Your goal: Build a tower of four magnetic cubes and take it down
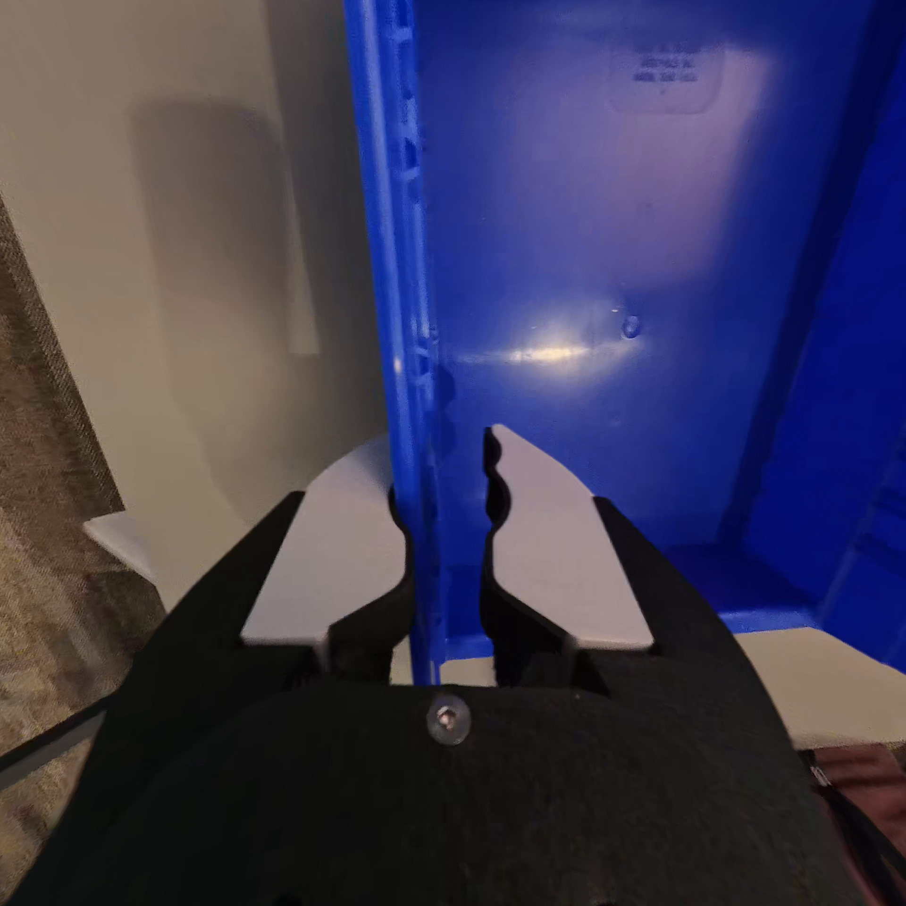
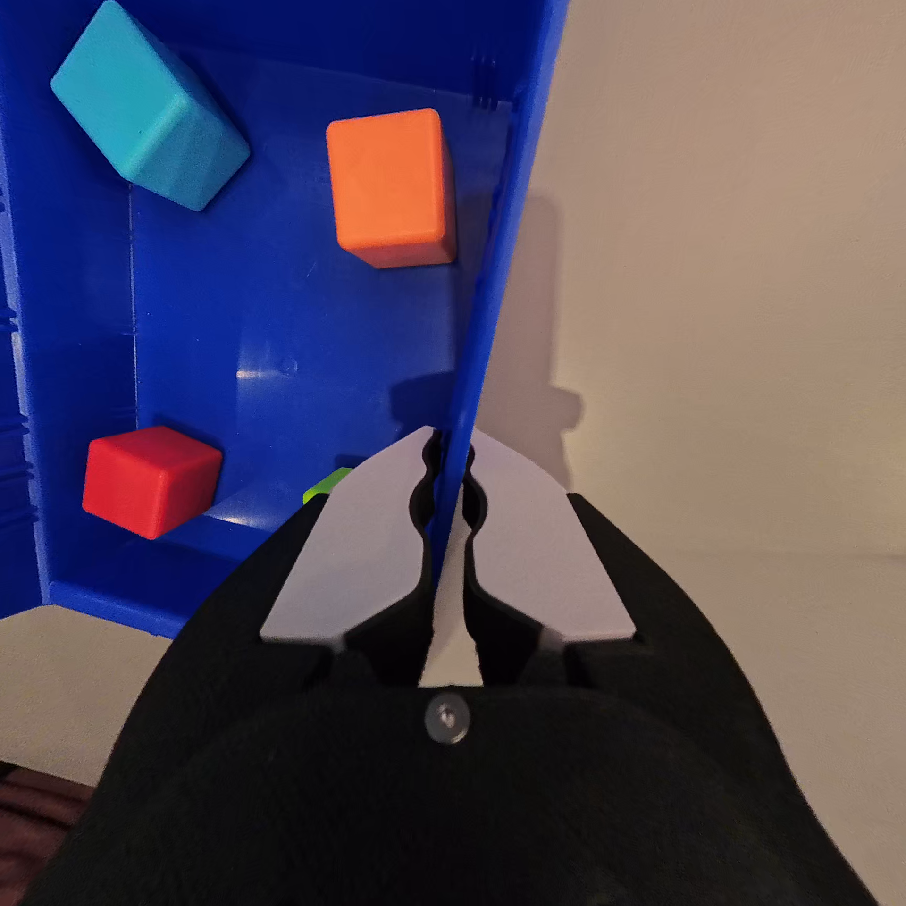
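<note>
A blue bin [image 1: 613,235] stands on a white table. In the right wrist view it holds a teal cube [image 2: 147,105], an orange cube [image 2: 390,186], a red cube [image 2: 147,480] and a green cube [image 2: 328,483] mostly hidden behind my finger. All lie apart on the bin floor. My right gripper [image 2: 453,431] is shut on the bin's right wall [image 2: 495,294]. My left gripper [image 1: 441,434] straddles the bin's left wall [image 1: 392,245]; the outer finger touches it and the inner finger stands a little off it. No cubes show in the left wrist view.
The white table [image 2: 711,294] stretches to the right of the bin and also to its left [image 1: 196,294]. A brown woven surface [image 1: 39,441] lies beyond the table's left edge. A dark reddish thing [image 1: 863,784] sits below the near edge. One gripper's finger ends stand about 75 cm off the other's.
</note>
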The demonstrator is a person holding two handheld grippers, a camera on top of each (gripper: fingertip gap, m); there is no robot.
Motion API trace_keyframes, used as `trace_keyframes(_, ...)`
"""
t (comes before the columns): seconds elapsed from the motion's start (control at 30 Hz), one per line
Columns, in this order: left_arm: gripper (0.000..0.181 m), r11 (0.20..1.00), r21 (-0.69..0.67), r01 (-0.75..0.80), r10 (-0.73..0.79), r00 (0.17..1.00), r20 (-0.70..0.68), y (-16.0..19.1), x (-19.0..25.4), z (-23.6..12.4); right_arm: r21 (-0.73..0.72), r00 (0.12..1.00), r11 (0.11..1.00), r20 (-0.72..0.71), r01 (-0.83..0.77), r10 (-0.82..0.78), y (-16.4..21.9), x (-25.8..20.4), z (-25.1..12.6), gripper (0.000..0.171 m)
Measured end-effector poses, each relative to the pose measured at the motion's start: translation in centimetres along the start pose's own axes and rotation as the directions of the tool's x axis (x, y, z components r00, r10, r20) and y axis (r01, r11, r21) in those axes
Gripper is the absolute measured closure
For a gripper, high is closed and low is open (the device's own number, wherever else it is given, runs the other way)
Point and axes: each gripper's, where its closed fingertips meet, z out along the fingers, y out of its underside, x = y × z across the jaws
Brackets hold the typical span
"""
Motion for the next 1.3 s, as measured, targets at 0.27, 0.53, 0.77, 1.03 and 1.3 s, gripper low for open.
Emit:
trace_keyframes(0.27, 0.176, 0.999, -0.037, -0.033, 0.033, 0.999, 0.024, 0.0, 1.2, 0.3, -0.037, 1.0, 0.999, 0.007, 0.03, -0.03, 0.1, -1.7, 0.3, 0.163)
trace_keyframes(0.53, 0.173, 0.975, -0.063, -0.212, 0.21, 0.977, -0.045, -0.6, 7.7, 1.0, -0.085, 0.997, 0.994, 0.019, 0.074, -0.073, -0.2, -5.4, 1.0, 0.163)
trace_keyframes(0.77, 0.166, 0.933, -0.046, -0.357, 0.354, 0.934, -0.055, -1.3, 13.6, 1.6, -0.153, 0.986, 0.976, -0.037, 0.153, -0.161, 0.0, -8.8, 1.9, 0.162)
trace_keyframes(1.03, 0.161, 0.899, -0.015, -0.438, 0.436, 0.898, -0.062, -1.4, 18.4, 2.2, -0.208, 0.973, 0.951, 0.03, 0.231, -0.23, 1.0, -12.8, 2.5, 0.156)
trace_keyframes(1.3, 0.152, 0.857, -0.021, -0.515, 0.512, 0.856, -0.078, -0.3, 21.7, 2.2, -0.173, 0.967, 0.953, 0.0, 0.249, -0.253, -0.2, -13.4, 3.6, 0.151)
